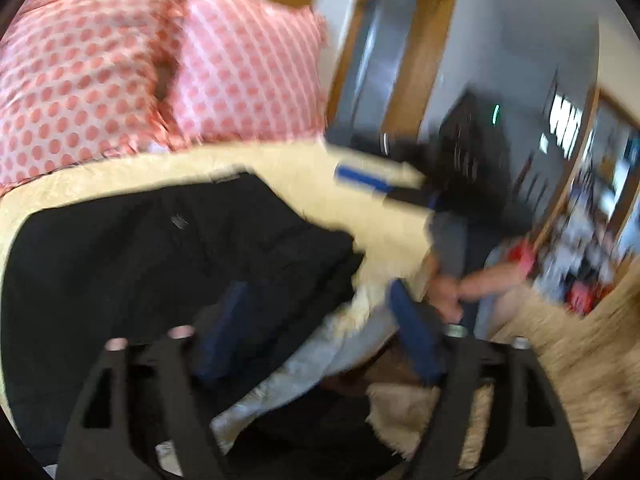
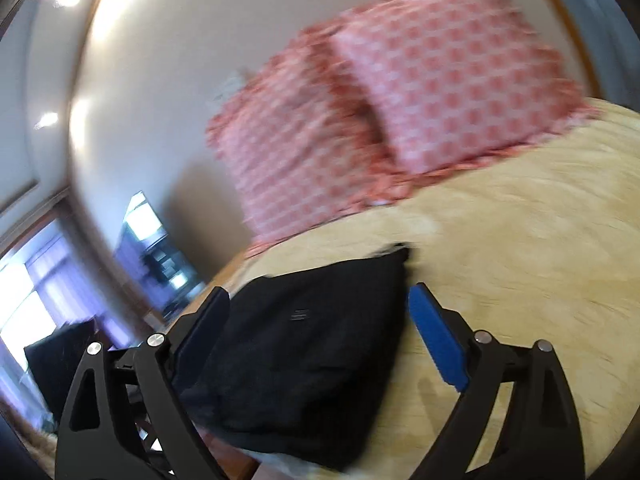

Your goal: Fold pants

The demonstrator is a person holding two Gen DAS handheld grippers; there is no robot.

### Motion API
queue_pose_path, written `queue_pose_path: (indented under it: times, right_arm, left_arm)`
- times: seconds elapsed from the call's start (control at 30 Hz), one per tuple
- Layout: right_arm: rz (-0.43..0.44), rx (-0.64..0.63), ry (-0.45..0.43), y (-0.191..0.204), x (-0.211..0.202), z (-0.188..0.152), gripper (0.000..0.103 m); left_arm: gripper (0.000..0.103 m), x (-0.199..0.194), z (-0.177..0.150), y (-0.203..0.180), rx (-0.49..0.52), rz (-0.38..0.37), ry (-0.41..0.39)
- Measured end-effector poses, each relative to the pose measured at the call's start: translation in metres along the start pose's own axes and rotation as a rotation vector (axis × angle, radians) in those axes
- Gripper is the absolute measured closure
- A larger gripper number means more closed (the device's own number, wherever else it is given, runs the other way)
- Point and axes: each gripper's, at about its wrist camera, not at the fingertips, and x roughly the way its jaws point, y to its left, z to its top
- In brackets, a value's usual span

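Note:
The black pants (image 1: 160,256) lie folded in a compact bundle on the yellow bedspread (image 1: 320,184); they also show in the right wrist view (image 2: 304,356). My left gripper (image 1: 316,320) is open and empty, hovering over the bundle's right edge near the bed's edge. My right gripper (image 2: 320,344) is open and empty, its blue pads on either side of the bundle and above it. The right gripper also shows in the left wrist view (image 1: 368,178), held by a hand (image 1: 464,284). Both views are motion-blurred.
Two pink dotted pillows (image 1: 160,68) stand at the head of the bed, also in the right wrist view (image 2: 392,104). A woven rug (image 1: 580,340) lies on the floor to the right. A doorway with wooden frame (image 1: 420,48) is beyond the bed.

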Motion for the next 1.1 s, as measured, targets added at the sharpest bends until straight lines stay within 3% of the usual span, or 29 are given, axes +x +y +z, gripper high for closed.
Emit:
queue_pose_path:
  times: [0.03, 0.07, 0.13, 0.27, 0.3, 0.43, 0.57, 0.73, 0.83, 0.9, 0.97, 1.1]
  right_arm:
    - [0.021, -0.007, 0.026, 0.005, 0.007, 0.000, 0.009]
    - [0.037, -0.011, 0.056, 0.009, 0.016, 0.000, 0.009]
    - [0.057, 0.008, 0.138, 0.011, 0.040, -0.006, 0.009]
    - [-0.021, 0.063, 0.312, -0.002, 0.074, -0.029, 0.009]
    - [-0.018, 0.033, 0.295, -0.001, 0.071, -0.033, 0.009]
    - [-0.017, 0.037, 0.321, 0.000, 0.067, -0.024, 0.011]
    - [-0.124, 0.130, 0.245, -0.031, 0.065, 0.010, 0.012]
    - [-0.184, 0.263, 0.356, -0.077, 0.099, 0.022, 0.028]
    - [-0.188, 0.248, 0.361, -0.080, 0.107, 0.025, 0.031]
    - [-0.183, 0.235, 0.372, -0.079, 0.113, 0.026, 0.038]
    - [-0.178, 0.215, 0.380, -0.078, 0.121, 0.026, 0.038]
    - [-0.167, 0.199, 0.388, -0.077, 0.128, 0.029, 0.039]
  left_arm:
    - [0.016, -0.006, 0.003, 0.008, -0.024, 0.035, -0.032]
    - [0.015, -0.011, 0.007, 0.023, -0.069, 0.139, -0.060]
    - [0.015, -0.011, 0.008, 0.044, -0.131, 0.263, -0.055]
    - [0.014, 0.003, -0.007, 0.093, -0.313, 0.412, 0.062]
    - [0.014, 0.008, -0.013, 0.101, -0.346, 0.426, 0.101]
    - [0.006, 0.016, -0.020, 0.092, -0.271, 0.442, 0.125]
    - [0.004, 0.017, -0.024, 0.089, -0.250, 0.444, 0.118]
    - [0.003, 0.013, -0.024, 0.096, -0.274, 0.409, 0.101]
    - [0.004, 0.010, -0.024, 0.096, -0.274, 0.396, 0.095]
    - [0.006, 0.000, -0.018, 0.102, -0.328, 0.337, 0.069]
    - [0.008, -0.020, -0.006, 0.116, -0.397, 0.282, -0.001]
    - [0.009, -0.045, 0.017, 0.157, -0.486, 0.363, -0.083]
